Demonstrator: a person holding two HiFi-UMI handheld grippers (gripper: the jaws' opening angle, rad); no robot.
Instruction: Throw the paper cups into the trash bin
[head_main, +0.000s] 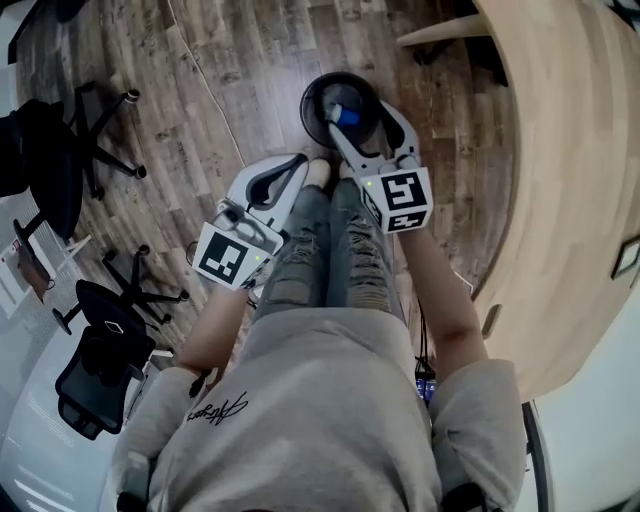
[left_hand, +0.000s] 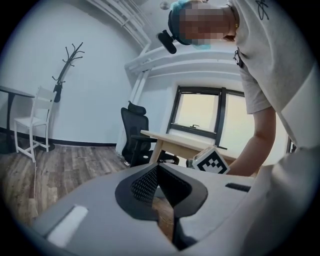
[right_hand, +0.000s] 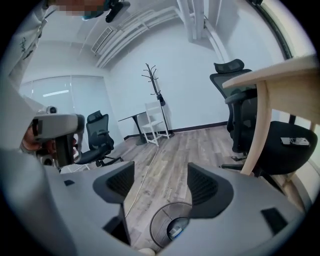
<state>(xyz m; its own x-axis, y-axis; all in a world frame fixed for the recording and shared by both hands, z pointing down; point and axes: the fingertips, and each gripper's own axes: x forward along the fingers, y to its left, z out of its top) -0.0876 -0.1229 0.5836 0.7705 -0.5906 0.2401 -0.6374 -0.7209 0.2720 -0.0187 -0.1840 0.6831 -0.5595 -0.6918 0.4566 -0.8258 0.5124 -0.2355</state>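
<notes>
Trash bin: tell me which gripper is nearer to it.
Right. The right gripper hangs directly over the trash bin, jaws apart. The left gripper, jaws shut, is off to the bin's side above the person's leg, clear of the rim.

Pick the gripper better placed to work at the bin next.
Right. The right gripper hangs over the bin, jaws apart, with the bin showing below them. The left gripper sits beside the bin, jaws together, aimed off across the room. Both are empty.
</notes>
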